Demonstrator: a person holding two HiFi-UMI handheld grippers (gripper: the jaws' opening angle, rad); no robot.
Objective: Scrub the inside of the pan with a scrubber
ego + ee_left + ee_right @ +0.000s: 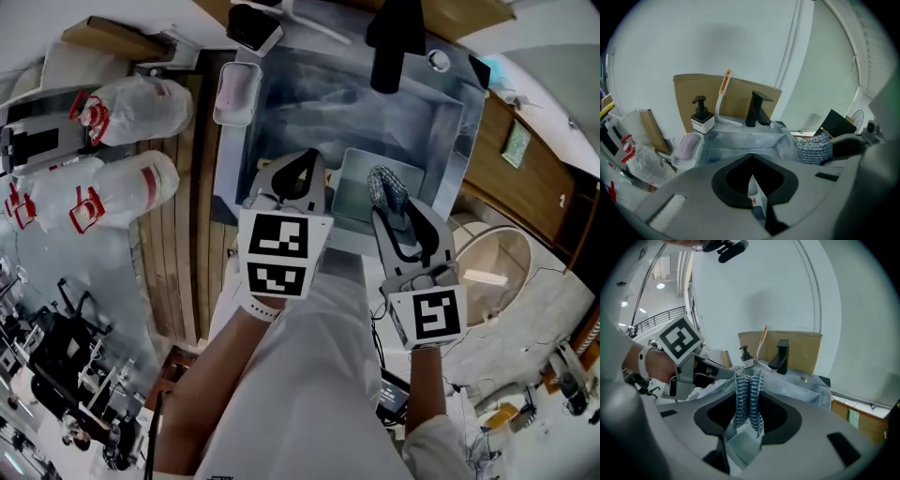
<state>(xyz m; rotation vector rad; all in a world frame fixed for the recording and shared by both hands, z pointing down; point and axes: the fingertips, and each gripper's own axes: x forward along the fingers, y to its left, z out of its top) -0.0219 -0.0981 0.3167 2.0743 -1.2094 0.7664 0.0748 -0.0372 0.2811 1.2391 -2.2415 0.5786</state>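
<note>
The right gripper (pixel 748 420) pinches a blue-grey knitted mesh scrubber (pixel 749 390); the left gripper (pixel 751 174) is pressed together on nothing. The rectangular grey metal pan (pixel 352 194) sits in the steel sink (pixel 452 131), between the 2 grippers, just below-left of the scrubber, nearer the right

A: How many grippers are showing?
B: Two are showing, the left gripper (pixel 300 167) and the right gripper (pixel 386 208).
A: What is sitting around the one sink (pixel 452 122)?
B: One scrubber (pixel 386 183), one pan (pixel 352 202), one faucet (pixel 394 42), one soap dispenser (pixel 253 26) and one white dish (pixel 235 92). At least two plastic bags (pixel 141 105) (pixel 127 183) are lying alongside.
</note>
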